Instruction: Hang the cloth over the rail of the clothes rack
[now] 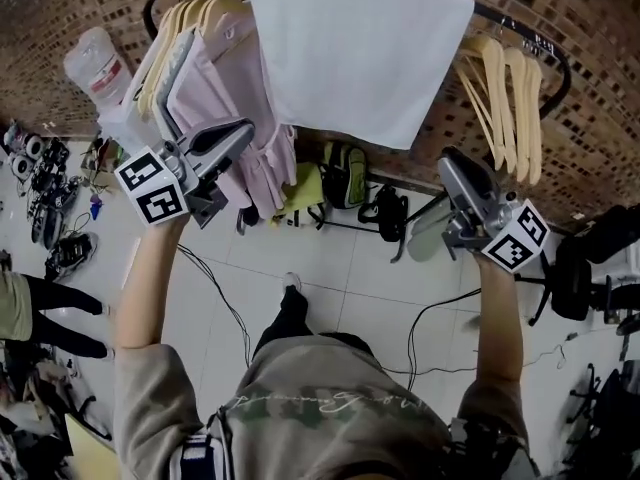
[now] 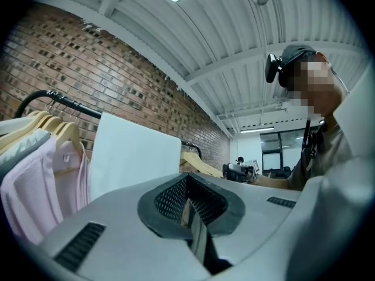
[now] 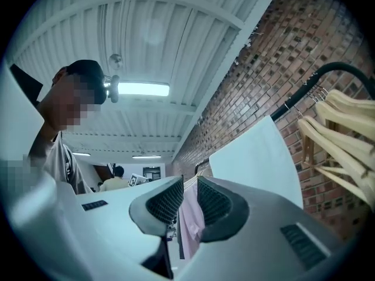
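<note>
Grey-shelled, the left gripper (image 2: pixel 188 202) is clenched: in its own view the dark ribbed pads (image 2: pixel 170 199) meet with nothing caught between them. The right gripper (image 3: pixel 187 202) is released, its jaws a narrow slit apart and empty. Through that slit shows a strip of the pink garments (image 3: pixel 191 222) hanging far behind.

Only the head view shows both tools at once. The left gripper (image 1: pixel 238 131) and right gripper (image 1: pixel 456 160) are held up on raised arms to either side of the white cloth (image 1: pixel 360 48), each clear of it, with their marker cubes (image 1: pixel 153 187) toward the person.

The cloth already lies draped over the black rail (image 1: pixel 548 56) of the clothes rack, falling flat in front. Pink garments (image 1: pixel 225 98) hang at its left side and bare wooden hangers (image 1: pixel 505 88) at its right.

From the left gripper view the cloth (image 2: pixel 132 157) is a pale panel just past the pink garments (image 2: pixel 35 186), under the curved end of the rail (image 2: pixel 41 95). The right gripper view meets the cloth (image 3: pixel 258 157) from the opposite end, beside the hangers (image 3: pixel 345 133).

Both gripper views look upward to a ribbed ceiling with a strip light (image 3: pixel 140 89), which the head view lacks. That view alone gives the tiled floor (image 1: pixel 340 278), the bags (image 1: pixel 345 173) beneath the rack and a water bottle (image 1: pixel 97 65) by the brick wall (image 1: pixel 70 8).
</note>
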`<state>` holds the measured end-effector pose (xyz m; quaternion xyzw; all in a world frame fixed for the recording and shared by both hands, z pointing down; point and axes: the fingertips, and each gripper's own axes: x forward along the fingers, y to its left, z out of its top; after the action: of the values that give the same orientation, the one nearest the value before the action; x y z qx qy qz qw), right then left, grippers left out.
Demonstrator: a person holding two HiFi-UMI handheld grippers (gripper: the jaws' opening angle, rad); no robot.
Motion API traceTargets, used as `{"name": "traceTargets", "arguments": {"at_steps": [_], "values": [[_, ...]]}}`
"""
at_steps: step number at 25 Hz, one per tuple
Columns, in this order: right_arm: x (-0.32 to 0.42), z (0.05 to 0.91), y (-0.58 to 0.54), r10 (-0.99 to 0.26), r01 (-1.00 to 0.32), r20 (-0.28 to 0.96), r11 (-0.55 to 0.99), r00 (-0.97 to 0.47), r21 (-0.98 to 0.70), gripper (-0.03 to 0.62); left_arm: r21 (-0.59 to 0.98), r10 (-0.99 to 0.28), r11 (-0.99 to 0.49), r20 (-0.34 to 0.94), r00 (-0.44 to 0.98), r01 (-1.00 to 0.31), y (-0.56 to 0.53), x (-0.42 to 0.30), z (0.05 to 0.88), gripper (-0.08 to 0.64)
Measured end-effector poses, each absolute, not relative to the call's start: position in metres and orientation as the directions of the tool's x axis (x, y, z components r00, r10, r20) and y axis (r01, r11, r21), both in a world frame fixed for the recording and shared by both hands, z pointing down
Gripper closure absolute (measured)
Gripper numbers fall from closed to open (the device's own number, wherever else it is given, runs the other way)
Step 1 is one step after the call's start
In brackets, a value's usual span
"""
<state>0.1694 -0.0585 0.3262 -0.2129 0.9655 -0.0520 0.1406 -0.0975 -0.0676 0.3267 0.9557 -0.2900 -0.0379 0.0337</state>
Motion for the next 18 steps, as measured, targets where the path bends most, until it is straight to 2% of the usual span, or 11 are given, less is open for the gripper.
{"name": "traceTargets", "arguments": {"at_steps": [6,18], "values": [[0.153,0.342,-0.013,-0.4,-0.375,-0.229,0.915,-0.887,-0.145,0.52,0.106,-0.508,-0.859,-0.062,0.859,-0.501,-0.02,-0.079,0.339,0.554],[0.096,0.339,0.022,-0.405,-0.402,-0.218,0.914,-0.888,-0.06,0.522,0.102,-0.489,-0.869,-0.045,0.871,-0.483,-0.017,-0.103,0.355,0.554]]}}
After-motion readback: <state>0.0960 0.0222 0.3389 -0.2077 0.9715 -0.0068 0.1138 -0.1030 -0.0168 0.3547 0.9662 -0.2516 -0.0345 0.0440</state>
